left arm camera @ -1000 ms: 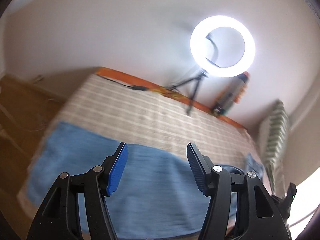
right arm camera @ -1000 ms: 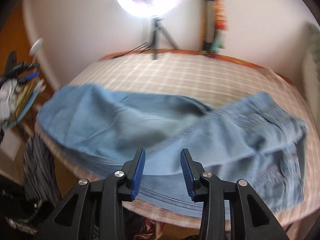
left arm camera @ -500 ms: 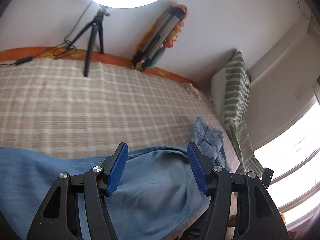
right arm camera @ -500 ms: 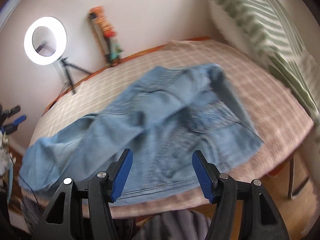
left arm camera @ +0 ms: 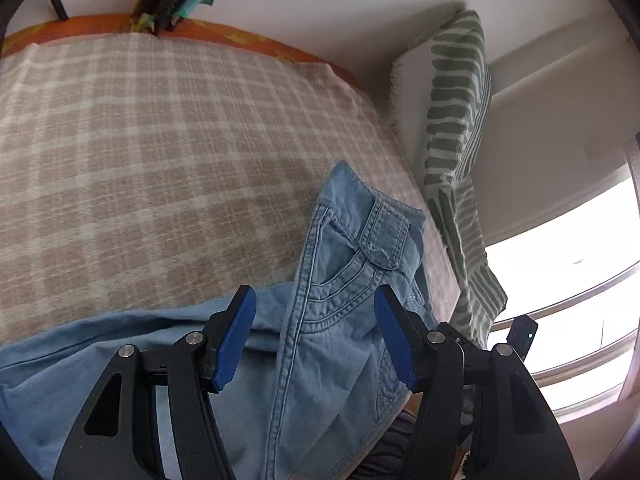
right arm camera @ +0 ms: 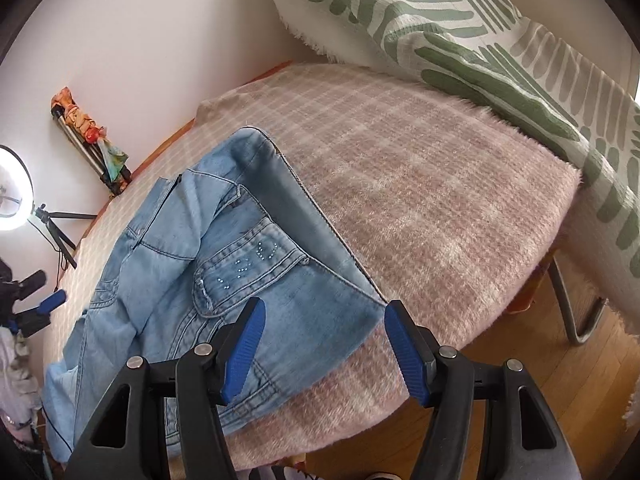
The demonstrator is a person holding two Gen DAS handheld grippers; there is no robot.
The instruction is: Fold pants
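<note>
Pants [right arm camera: 224, 248] sprawled along near edge of bed [right arm camera: 420, 184], waist end crumpled, rightmost. Left gripper [left arm camera: 316, 334] wide open, empty, above waistband. Right gripper [right arm camera: 324, 348] likewise agape, holding nothing. Best now: pinch both waistband corners, pull flat before folding.

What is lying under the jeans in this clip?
The jeans lie spread on a beige checked blanket, which shows bare beside them towards the green-striped cushions. Whatever lies directly beneath the denim is covered, so I cannot tell if anything else is under it.
</note>
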